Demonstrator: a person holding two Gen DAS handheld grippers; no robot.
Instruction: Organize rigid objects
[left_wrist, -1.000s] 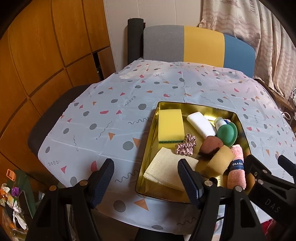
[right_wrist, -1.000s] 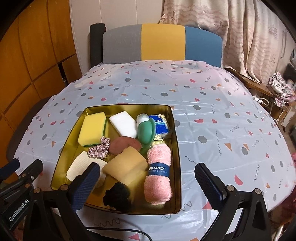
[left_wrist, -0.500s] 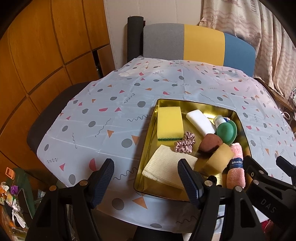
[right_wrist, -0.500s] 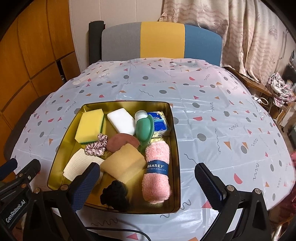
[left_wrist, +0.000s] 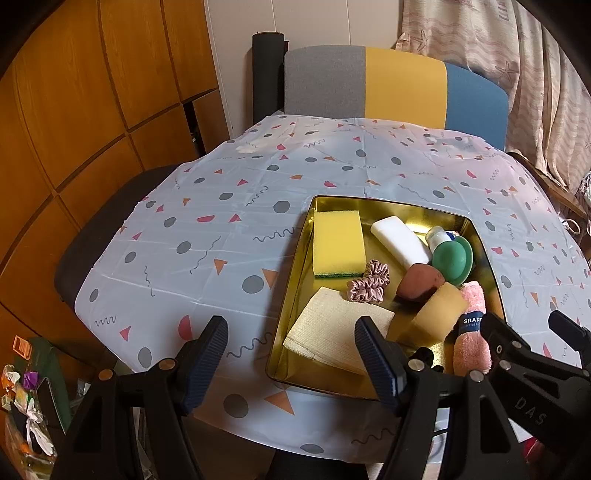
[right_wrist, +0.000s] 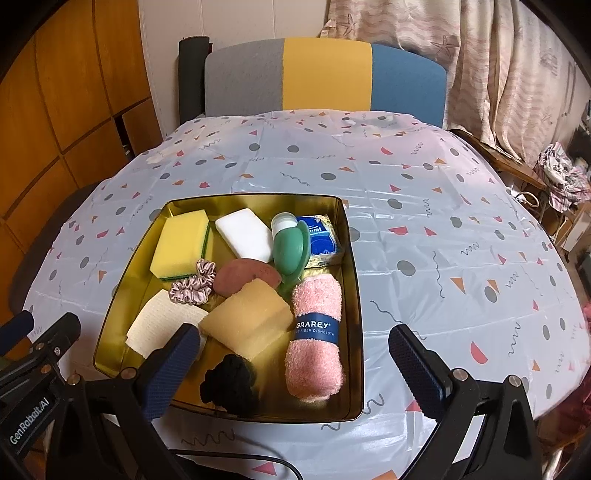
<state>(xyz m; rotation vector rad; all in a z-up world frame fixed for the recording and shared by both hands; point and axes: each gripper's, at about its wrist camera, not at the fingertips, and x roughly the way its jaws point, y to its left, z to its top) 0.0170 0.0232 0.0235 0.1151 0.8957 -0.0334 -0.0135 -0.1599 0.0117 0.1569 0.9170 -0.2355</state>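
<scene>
I hold the left tool (left_wrist: 288, 345) spread wide and empty over the near edge of the surface (left_wrist: 221, 236), beside the gold tray (right_wrist: 352, 295). The right tool (right_wrist: 291, 350) is likewise parted, above the tray's near half. I judge the green bottle (right_wrist: 290, 247) the rigid pick: descend vertically, clear of the pink dishcloth (right_wrist: 316, 332).
</scene>
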